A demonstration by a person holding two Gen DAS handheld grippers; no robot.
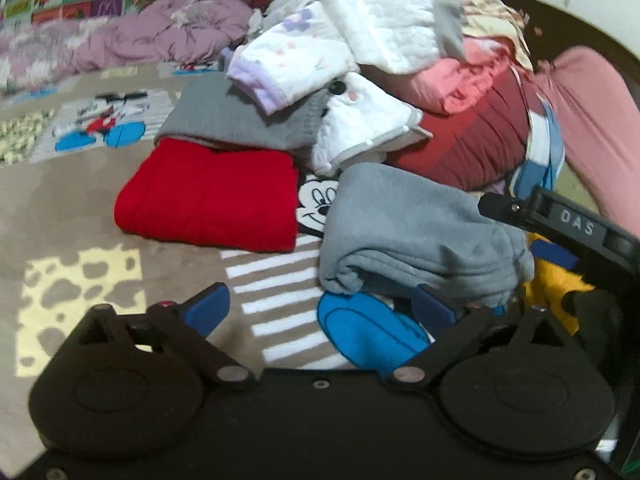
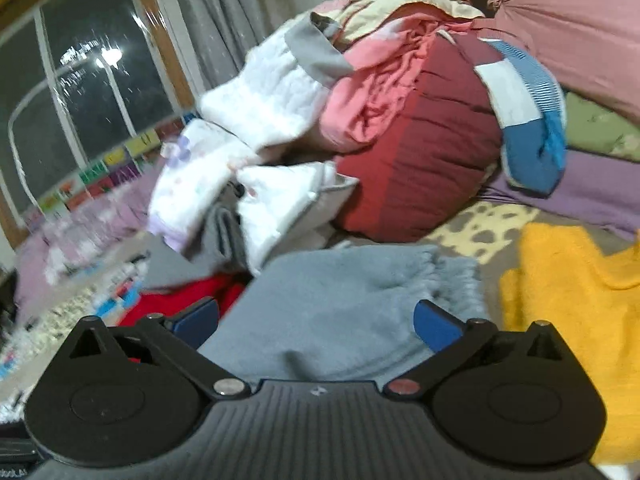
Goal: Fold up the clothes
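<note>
A folded grey fleece garment (image 1: 412, 228) lies on the cartoon-print blanket (image 1: 80, 208), right of a folded red garment (image 1: 208, 196). My left gripper (image 1: 320, 306) stands open just in front of the grey garment, its blue fingertips (image 1: 208, 304) apart over the blanket, with nothing between them. In the right wrist view the same grey garment (image 2: 340, 300) lies under and beyond my right gripper (image 2: 316, 324), which is open wide; its pads do not press the cloth. The red garment (image 2: 180, 300) peeks out at the left. Part of the right gripper's black body (image 1: 560, 220) shows at the left view's right edge.
A heap of unfolded clothes (image 1: 400, 60) rises behind: white quilted pieces, pink cloth, a dark red bundle (image 2: 416, 152) and a blue-and-white piece (image 2: 532, 128). A yellow garment (image 2: 572, 320) lies to the right. A purple quilt (image 1: 140, 36) and a window (image 2: 80, 92) sit at the far side.
</note>
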